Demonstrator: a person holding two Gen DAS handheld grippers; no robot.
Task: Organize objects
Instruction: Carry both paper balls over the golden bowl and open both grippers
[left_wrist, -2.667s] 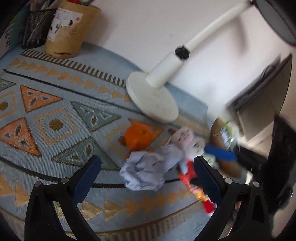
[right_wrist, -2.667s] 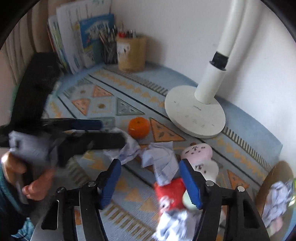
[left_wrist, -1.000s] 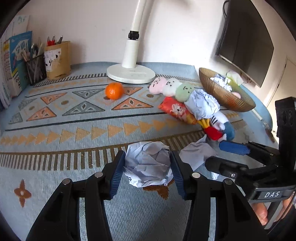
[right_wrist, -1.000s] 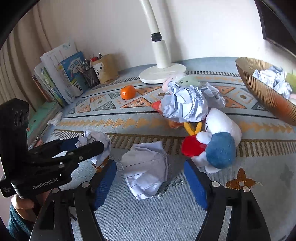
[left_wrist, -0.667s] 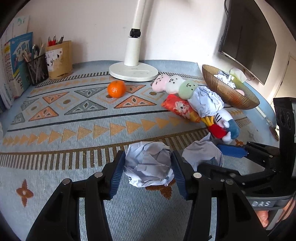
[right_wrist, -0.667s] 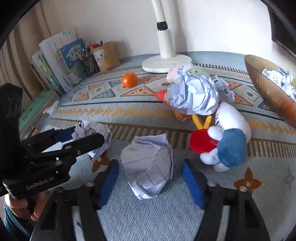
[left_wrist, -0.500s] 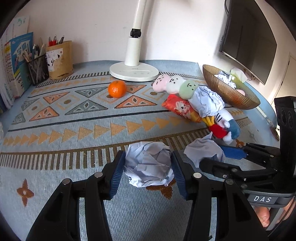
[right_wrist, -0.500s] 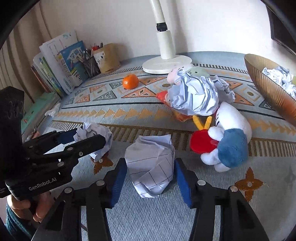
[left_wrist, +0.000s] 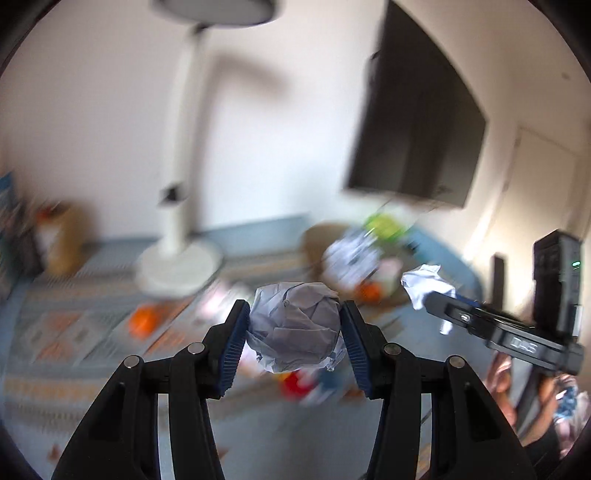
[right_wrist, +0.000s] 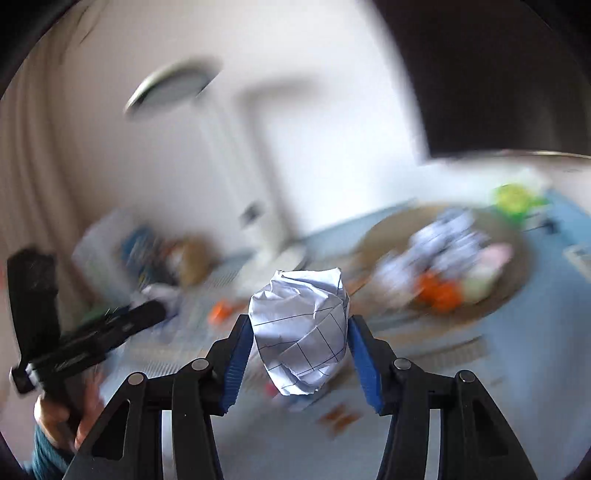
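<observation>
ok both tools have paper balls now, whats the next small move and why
Probably carry both toward the basket. The left tool grips a paper ball, the right tool grips a lined paper ball, both lifted off the rug, and the basket already holds crumpled paper.

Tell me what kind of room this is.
Probably a home study or living room, though motion blurs much of it. A white desk lamp stands on a blue patterned cloth, a dark flat screen hangs on the wall, and a brown woven bowl holds crumpled paper and toys.
</observation>
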